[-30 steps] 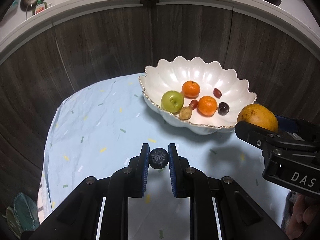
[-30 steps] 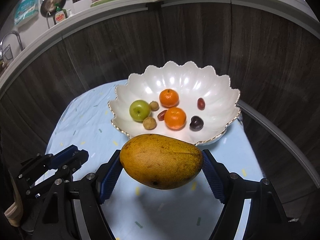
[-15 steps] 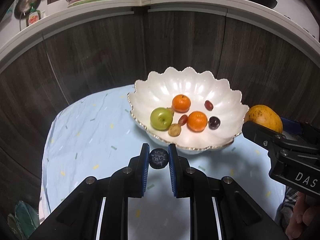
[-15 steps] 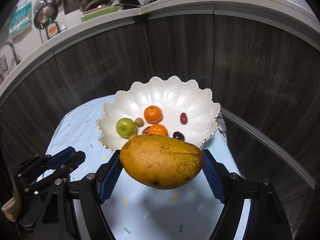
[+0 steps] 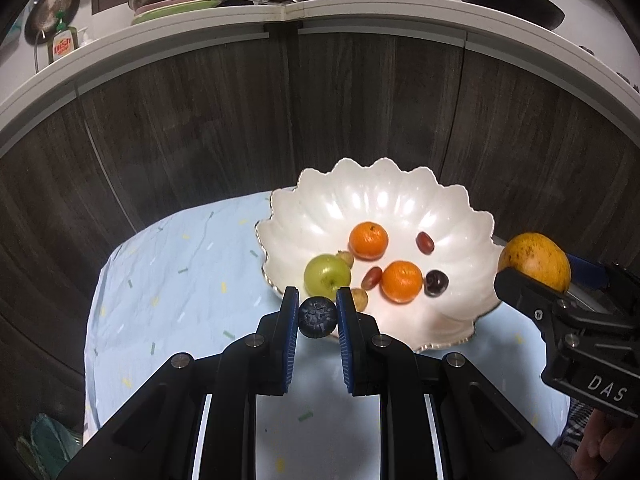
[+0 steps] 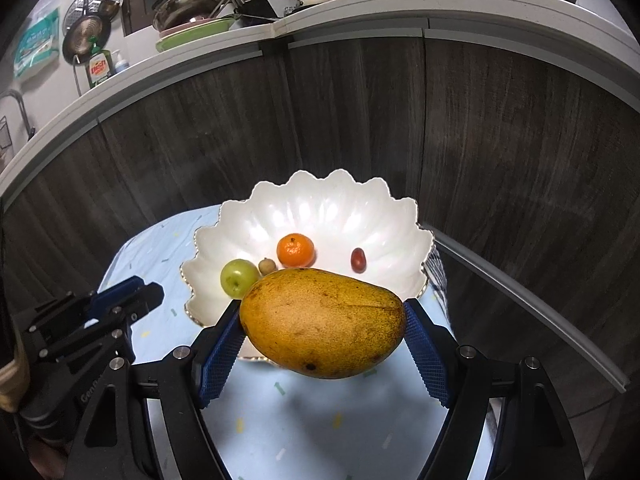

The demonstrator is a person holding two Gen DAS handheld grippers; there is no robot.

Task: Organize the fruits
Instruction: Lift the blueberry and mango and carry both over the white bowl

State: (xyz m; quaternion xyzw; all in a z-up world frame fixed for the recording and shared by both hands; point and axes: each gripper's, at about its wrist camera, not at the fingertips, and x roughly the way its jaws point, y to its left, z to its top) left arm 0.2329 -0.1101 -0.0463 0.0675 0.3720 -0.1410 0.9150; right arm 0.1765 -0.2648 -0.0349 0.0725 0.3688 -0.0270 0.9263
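Note:
My left gripper (image 5: 317, 316) is shut on a small dark blueberry (image 5: 318, 317), held above the near rim of a white scalloped bowl (image 5: 376, 196). The bowl holds a green apple (image 5: 327, 275), two oranges (image 5: 368, 240), several small dark red and brownish fruits. My right gripper (image 6: 322, 324) is shut on a large yellow mango (image 6: 322, 322), held above the cloth in front of the bowl (image 6: 332, 204). The mango also shows at the right in the left wrist view (image 5: 534, 260). The left gripper shows at the left in the right wrist view (image 6: 120, 300).
A pale blue cloth (image 5: 172, 280) covers the small table. Dark wood panels (image 5: 180, 140) curve close behind the bowl. A white counter (image 5: 280, 12) above holds pots and dishes.
Both grippers have risen and moved toward the bowl with their fruit. The blueberry now hangs over the bowl's near rim, and the mango covers part of the bowl's contents.

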